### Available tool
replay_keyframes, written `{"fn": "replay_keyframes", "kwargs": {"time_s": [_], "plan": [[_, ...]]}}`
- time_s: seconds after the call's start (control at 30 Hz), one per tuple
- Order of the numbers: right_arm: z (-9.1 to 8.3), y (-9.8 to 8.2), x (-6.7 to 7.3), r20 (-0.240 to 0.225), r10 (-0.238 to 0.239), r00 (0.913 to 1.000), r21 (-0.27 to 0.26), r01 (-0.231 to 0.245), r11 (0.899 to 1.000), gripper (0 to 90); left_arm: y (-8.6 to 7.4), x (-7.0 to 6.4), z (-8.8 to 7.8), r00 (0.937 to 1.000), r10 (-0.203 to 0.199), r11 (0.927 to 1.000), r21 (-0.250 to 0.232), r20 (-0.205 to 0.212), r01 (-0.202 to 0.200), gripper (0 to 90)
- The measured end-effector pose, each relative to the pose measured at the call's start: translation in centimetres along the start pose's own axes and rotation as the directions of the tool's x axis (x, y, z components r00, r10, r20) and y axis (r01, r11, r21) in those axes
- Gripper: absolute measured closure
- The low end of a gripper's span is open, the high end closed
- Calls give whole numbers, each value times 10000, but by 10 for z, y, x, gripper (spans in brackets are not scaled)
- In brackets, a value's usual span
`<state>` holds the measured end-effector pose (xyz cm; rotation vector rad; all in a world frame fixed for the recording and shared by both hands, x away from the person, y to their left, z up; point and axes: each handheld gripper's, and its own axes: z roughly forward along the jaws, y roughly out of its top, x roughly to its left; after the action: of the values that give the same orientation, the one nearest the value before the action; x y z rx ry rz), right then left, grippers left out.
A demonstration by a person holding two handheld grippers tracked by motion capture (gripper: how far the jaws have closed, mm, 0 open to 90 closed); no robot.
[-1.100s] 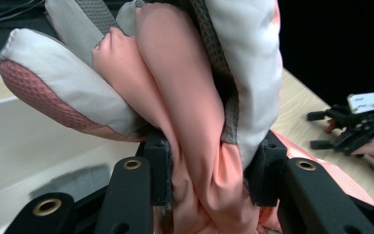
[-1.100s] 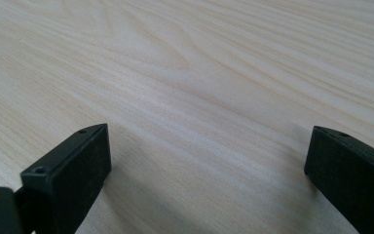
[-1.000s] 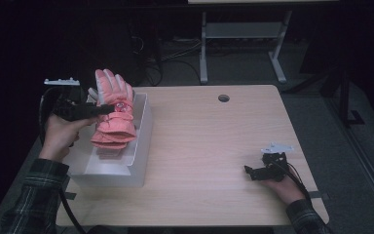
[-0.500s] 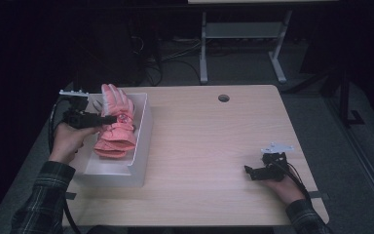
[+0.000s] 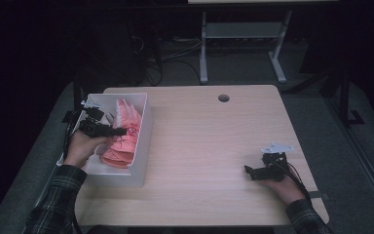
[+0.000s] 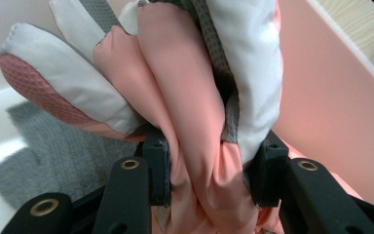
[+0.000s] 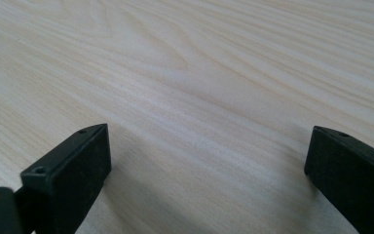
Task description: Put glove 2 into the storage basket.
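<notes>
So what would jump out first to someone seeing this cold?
The pink glove, bright against the dark room, lies in the white bin at the table's left edge. The left tongs are shut on its fabric. Far off at the right edge, the right tongs rest open on the bare wooden table.

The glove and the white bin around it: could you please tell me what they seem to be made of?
The glove looks like soft padded fabric, matte pink and white with grey mesh panels; it creases between the fingers. The white bin seems smooth rigid plastic, with thin straight walls.
</notes>
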<state>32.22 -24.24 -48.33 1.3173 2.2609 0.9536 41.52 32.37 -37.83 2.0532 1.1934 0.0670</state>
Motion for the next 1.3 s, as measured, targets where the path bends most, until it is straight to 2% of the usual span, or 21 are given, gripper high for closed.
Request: {"fn": "replay_keyframes", "kwargs": {"time_s": [0.2, 0.43, 0.5, 0.63, 0.67, 0.77, 1.0, 1.2, 1.3], "plan": [[0, 0, 0, 19, -29, 10000, -20, 29, 10000, 26, -5, 4, 19, 9999, 2, 9989, 459, 145, -9, 581], [0, 0, 0, 14, -36, 10000, -21, 36, 10000, 26, -10, 10, 28, 9989, -291, 9991, 330, 374, 279, 536], [0, 0, 0, 15, -34, 10000, -21, 34, 10000, 26, -11, 11, 27, 9989, -320, 9991, 291, 340, 310, 466], [0, 0, 0, 14, -18, 10000, -19, 18, 10000, 26, -9, 10, 25, 9993, -375, 9989, 290, -87, 377, 258], [0, 0, 0, 1, 3, 10000, -2, -3, 10000, 26, -7, 10, 23, 9994, -309, 9989, 360, -175, 316, 207], [0, 0, 0, 2, 3, 10000, -2, -3, 10000, 26, -2, 5, 15, 9982, -13, 9996, 269, -597, 29, 132], [0, 0, 0, 2, 6, 10000, 1, -6, 10000, 26, 12, -2, -14, 9931, 218, 9989, -388, -1149, -264, 130], [0, 0, 0, 3, 14, 10000, 5, -14, 10000, 26, 26, -16, -40, 9904, 727, 9921, -930, -1173, -839, 130], [0, 0, 0, 3, 4, 10000, -1, -4, 10000, 26, 33, -27, -47, 9904, 921, 9872, -1209, -1032, -1044, 130]]}}
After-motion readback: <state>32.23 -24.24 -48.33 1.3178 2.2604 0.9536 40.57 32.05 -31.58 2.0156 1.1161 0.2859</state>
